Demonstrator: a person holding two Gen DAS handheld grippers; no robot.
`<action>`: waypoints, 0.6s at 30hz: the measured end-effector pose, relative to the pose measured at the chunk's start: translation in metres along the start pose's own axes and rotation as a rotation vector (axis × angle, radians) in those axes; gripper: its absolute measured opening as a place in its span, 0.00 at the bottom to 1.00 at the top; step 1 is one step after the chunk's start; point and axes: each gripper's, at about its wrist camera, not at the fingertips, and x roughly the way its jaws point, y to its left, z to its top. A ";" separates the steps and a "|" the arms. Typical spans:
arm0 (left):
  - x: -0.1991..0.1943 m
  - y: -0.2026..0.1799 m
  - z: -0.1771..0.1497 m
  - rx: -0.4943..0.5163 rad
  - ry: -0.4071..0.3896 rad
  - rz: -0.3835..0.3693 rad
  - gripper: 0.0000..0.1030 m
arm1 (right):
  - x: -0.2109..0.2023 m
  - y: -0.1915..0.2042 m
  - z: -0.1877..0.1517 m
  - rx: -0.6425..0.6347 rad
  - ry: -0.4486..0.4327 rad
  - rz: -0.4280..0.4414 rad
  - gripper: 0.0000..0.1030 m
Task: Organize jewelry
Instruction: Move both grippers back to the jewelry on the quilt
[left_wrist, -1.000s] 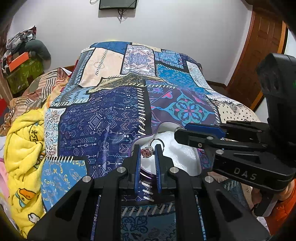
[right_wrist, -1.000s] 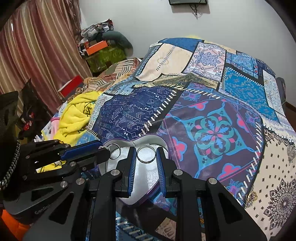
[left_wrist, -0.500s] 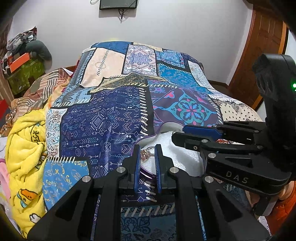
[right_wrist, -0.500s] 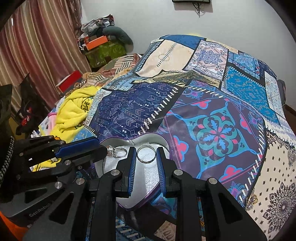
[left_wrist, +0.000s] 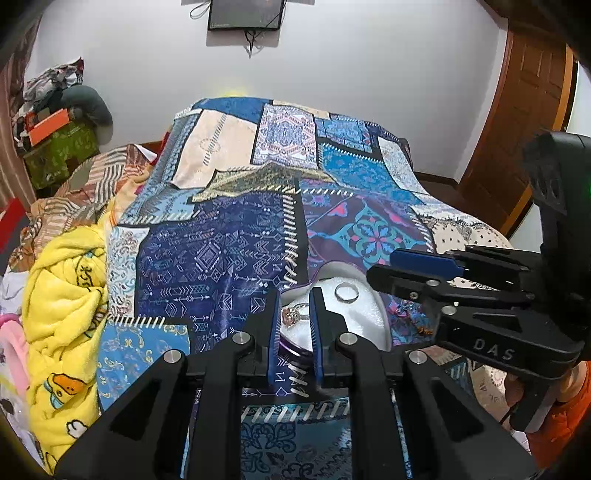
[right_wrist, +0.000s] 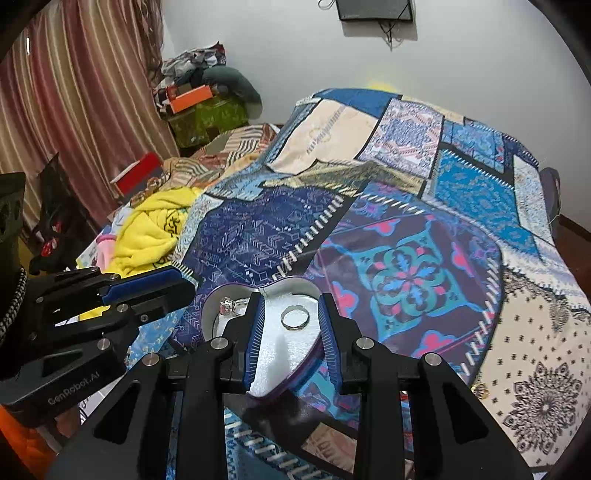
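Over the bed (right_wrist: 406, 229), the right tool (right_wrist: 290, 321) is opening above the plain ring (right_wrist: 294, 318) in the heart tin (right_wrist: 295, 286); the left tool (left_wrist: 293, 314), narrowly apart, grips nothing; the stone ring (right_wrist: 229, 305) lies at nine o'clock.

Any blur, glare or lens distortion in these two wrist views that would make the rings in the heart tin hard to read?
Left wrist: strong fisheye bend and dark corners; plain ring sharp on the white lining, stone ring partly hidden between the left gripper's fingers. Right wrist: same distortion; both rings clear in the tin, soft room light, no glare.
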 end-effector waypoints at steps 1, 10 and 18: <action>-0.004 -0.003 0.001 0.002 -0.006 0.000 0.13 | -0.003 -0.001 0.000 0.001 -0.007 -0.002 0.26; -0.026 -0.029 0.011 0.026 -0.048 -0.013 0.23 | -0.046 -0.016 -0.003 0.034 -0.080 -0.051 0.26; -0.029 -0.063 0.012 0.060 -0.043 -0.046 0.27 | -0.083 -0.050 -0.016 0.101 -0.126 -0.118 0.26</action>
